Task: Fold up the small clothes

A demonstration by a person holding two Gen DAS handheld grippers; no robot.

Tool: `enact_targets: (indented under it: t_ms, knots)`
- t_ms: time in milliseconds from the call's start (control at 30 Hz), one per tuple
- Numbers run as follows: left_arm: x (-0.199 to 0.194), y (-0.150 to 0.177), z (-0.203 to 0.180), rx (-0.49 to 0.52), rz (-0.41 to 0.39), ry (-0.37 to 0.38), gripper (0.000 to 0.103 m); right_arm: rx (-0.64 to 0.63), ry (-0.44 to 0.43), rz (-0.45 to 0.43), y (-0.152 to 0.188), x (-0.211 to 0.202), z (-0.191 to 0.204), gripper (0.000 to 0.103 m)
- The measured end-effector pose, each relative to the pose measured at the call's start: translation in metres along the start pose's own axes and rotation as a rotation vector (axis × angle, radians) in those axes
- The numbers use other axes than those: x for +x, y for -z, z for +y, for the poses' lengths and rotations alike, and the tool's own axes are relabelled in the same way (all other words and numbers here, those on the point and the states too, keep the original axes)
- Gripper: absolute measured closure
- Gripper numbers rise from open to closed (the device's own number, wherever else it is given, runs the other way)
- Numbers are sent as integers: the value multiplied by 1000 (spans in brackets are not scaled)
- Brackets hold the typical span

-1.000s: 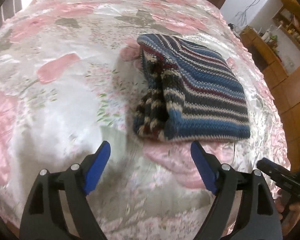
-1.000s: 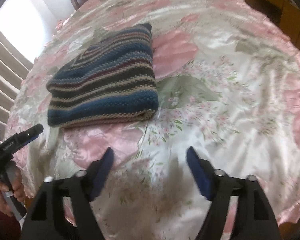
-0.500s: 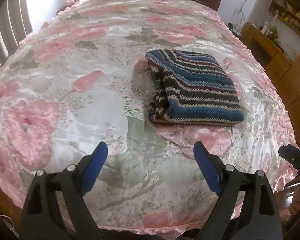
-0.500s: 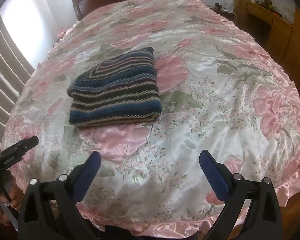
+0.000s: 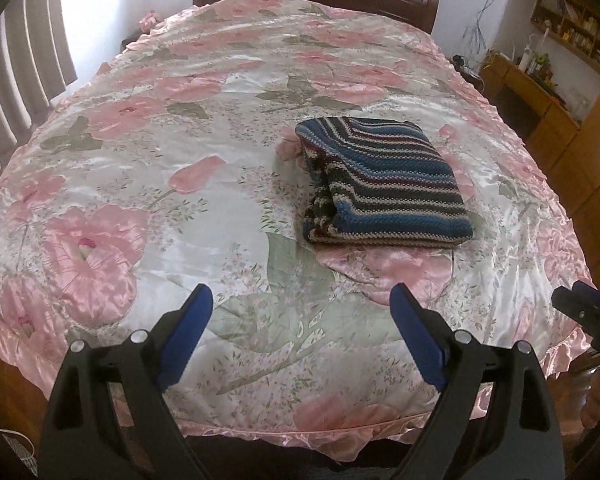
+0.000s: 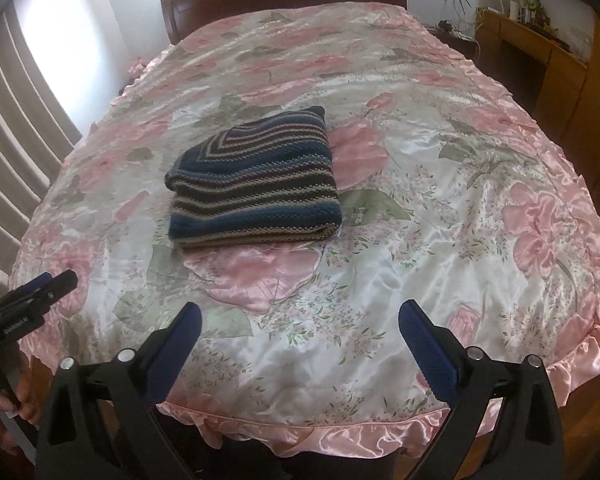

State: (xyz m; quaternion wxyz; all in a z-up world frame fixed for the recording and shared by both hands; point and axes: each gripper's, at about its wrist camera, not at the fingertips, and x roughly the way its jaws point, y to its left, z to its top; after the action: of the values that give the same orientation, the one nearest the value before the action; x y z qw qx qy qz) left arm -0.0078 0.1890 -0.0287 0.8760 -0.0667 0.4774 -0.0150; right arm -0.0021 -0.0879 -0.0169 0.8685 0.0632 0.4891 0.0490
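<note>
Striped knitwear, folded into a thick rectangle, lies on the pink floral bedspread, a little right of centre in the left wrist view. The stacked layers show at its left end and the smooth fold runs along the near edge. The left gripper hangs over the foot of the bed, well apart from the garment, its blue-padded jaws spread wide with nothing between them. The tip of the right gripper peeks in at the right edge.

From the right wrist view, the knitwear sits left of centre on the bedspread. The right gripper is likewise wide apart and empty, held near the ruffled foot edge. The left gripper appears at the far left, with a hand around its handle.
</note>
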Motion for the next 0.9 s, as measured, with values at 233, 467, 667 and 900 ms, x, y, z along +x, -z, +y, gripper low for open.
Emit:
enact_targets:
  t_ms: [233, 467, 667, 900]
  knots:
    - [-10, 7, -1, 11, -11, -15, 14, -2, -10, -10, 6, -7, 6, 4]
    - [-15, 7, 1, 22, -31, -16, 13, -4, -24, -2, 8, -1, 19, 4]
    - [-13, 4, 7, 14, -39, -13, 13, -18, -22, 2, 5, 5, 31, 4]
    - [-6, -4, 8, 18, -42, -14, 13, -25, -19, 2, -4, 13, 37, 4]
